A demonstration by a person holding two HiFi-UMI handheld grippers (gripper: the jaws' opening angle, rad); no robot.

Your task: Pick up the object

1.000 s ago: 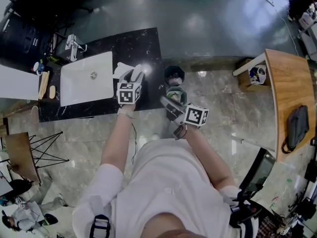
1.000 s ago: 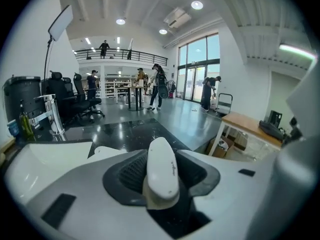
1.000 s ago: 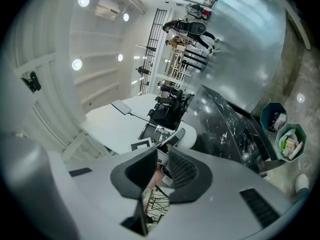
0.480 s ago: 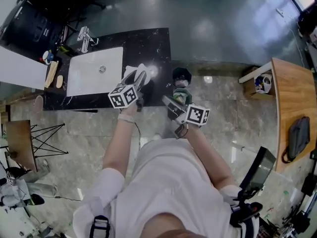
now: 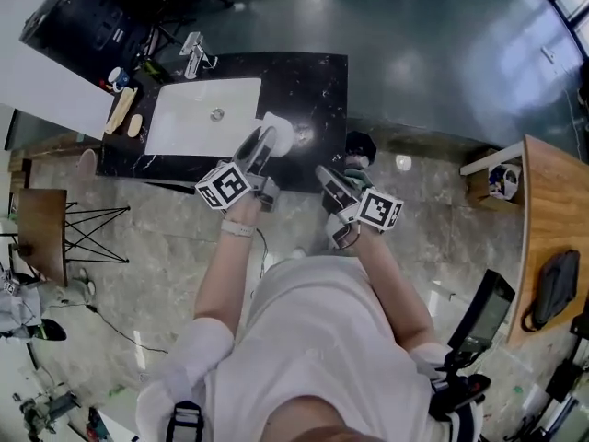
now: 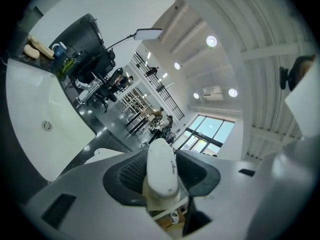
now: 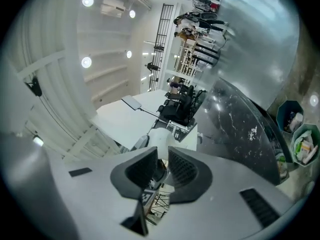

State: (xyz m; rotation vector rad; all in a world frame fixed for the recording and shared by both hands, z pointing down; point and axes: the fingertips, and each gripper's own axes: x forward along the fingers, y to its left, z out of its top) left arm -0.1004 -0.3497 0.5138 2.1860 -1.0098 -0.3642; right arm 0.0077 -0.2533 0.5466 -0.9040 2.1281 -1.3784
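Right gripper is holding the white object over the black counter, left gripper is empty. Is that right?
Not quite, the sides are swapped. The left gripper is holding the white object over the black counter, and the right gripper is empty. The left gripper view shows the object clamped between its jaws.

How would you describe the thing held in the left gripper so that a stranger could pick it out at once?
Find the black marbled counter with the white rectangular sink. Just right of the sink in the head view, the left gripper clamps a smooth, rounded white object. Unlike the small items beyond the sink's far end, it is held in jaws.
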